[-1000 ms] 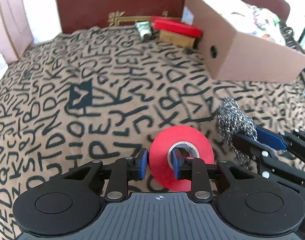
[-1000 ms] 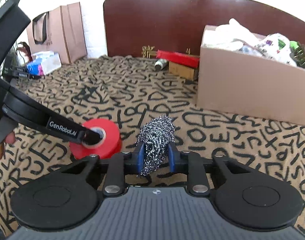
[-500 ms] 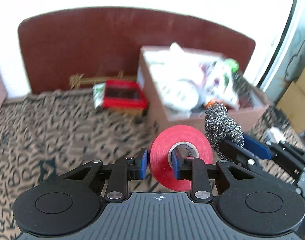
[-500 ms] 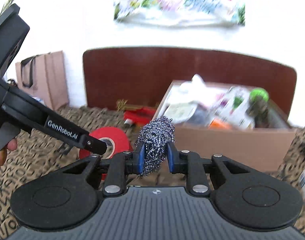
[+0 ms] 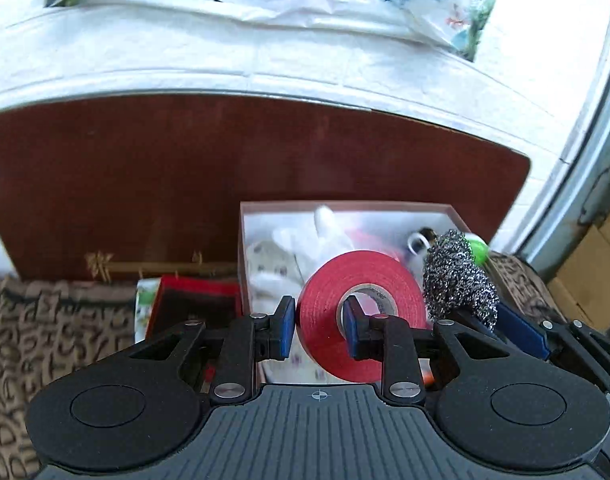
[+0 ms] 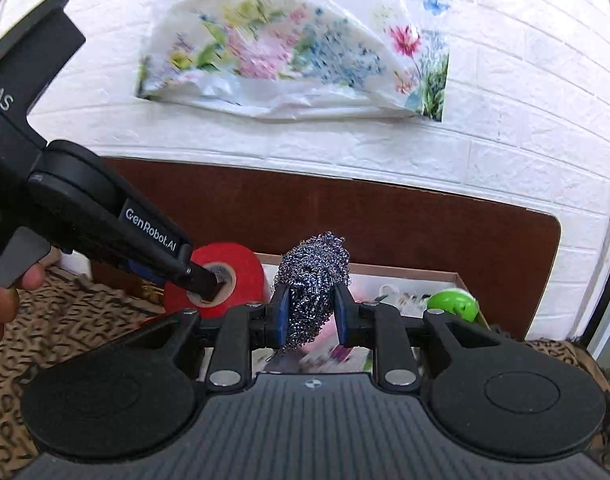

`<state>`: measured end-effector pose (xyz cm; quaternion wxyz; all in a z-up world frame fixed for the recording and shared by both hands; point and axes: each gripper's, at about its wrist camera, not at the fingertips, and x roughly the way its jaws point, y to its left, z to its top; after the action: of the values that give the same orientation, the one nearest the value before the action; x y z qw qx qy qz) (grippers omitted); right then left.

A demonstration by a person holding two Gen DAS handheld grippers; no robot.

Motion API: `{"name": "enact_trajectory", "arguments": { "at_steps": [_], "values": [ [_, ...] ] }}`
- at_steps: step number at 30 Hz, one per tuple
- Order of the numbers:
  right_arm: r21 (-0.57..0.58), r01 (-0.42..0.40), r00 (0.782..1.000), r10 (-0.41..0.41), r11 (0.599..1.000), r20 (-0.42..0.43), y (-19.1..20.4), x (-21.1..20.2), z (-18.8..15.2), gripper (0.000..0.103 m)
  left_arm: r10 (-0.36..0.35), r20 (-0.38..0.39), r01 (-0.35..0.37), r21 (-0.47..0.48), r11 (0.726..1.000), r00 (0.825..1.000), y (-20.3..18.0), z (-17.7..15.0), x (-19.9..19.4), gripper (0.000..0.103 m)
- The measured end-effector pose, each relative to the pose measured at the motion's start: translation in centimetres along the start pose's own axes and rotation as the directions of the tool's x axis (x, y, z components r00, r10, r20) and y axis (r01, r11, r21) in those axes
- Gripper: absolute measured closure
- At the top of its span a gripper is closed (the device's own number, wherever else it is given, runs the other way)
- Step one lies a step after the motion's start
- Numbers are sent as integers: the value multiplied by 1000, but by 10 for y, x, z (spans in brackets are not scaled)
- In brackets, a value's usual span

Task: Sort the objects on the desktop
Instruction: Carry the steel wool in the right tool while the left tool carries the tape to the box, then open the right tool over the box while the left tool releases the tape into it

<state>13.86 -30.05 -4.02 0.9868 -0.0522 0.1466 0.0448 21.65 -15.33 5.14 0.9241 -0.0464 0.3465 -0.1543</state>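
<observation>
My left gripper (image 5: 319, 330) is shut on a red tape roll (image 5: 325, 300), one finger through its core and one on the outside rim. The roll (image 6: 241, 268) hangs in the air in front of the cardboard box (image 5: 345, 210). My right gripper (image 6: 309, 312) is shut on a steel wool scourer (image 6: 315, 276), whose grey bundle (image 5: 457, 280) sits just right of the tape in the left wrist view. Both are held up at the near side of the open box (image 6: 425, 276), which is full of white bags and packets, among them a green ball (image 6: 453, 304).
A dark wooden headboard (image 5: 145, 184) stands behind the box against a white brick wall with a floral plastic sheet (image 6: 297, 52). A red flat case (image 5: 193, 300) lies left of the box. The letter-patterned brown cover (image 5: 45, 340) spreads at the left. A hand (image 6: 1, 300) holds the left gripper's handle.
Both grippers have risen off the patterned cover and moved toward the box, carrying the tape roll and the scourer. The views tilted up, so the wall and headboard now fill them.
</observation>
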Motion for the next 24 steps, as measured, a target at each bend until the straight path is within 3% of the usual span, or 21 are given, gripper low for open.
{"name": "enact_trajectory", "arguments": {
  "at_steps": [12, 24],
  "values": [
    [-50, 0, 994, -6, 999, -111, -8, 89, -1, 77, 56, -149, -52, 29, 998, 987, 15, 32, 99, 80],
    [-119, -2, 977, -24, 993, -212, -1, 128, -15, 75, 82, -173, -71, 71, 995, 982, 20, 30, 135, 74]
  ]
}}
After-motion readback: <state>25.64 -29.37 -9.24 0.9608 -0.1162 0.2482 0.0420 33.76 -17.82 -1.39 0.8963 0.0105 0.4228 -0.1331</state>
